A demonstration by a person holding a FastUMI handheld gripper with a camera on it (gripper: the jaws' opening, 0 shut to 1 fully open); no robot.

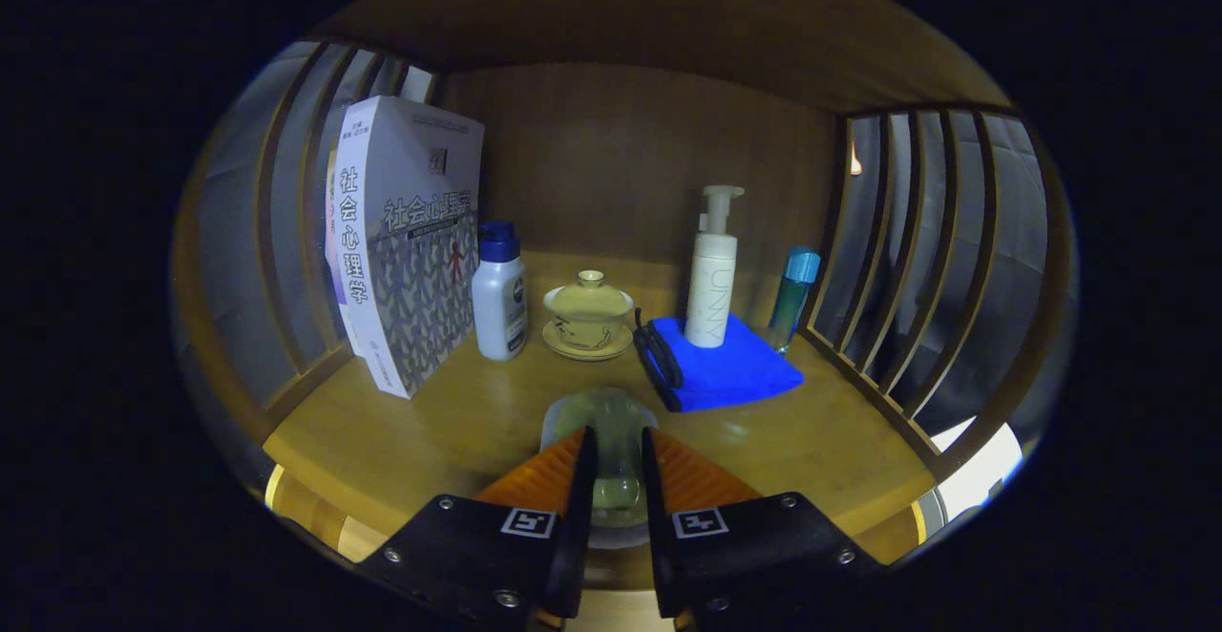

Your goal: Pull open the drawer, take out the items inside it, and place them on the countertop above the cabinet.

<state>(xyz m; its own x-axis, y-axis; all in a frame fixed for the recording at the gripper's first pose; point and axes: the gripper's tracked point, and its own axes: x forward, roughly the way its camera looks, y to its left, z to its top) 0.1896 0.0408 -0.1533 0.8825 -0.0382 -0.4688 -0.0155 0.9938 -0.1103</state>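
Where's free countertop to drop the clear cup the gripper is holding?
The gripper is shut on the clear cup. Bare countertop lies just ahead, between the book and the blue cloth, and right of the fingers in front of the cloth. The back row is crowded: white bottle, lidded teacup, pump bottle, teal bottle.

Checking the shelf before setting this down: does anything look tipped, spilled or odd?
Nothing spilled or tipped. The one oddity: the pump bottle stands on the folded blue cloth, not on bare wood. The gripper holds a clear cup.
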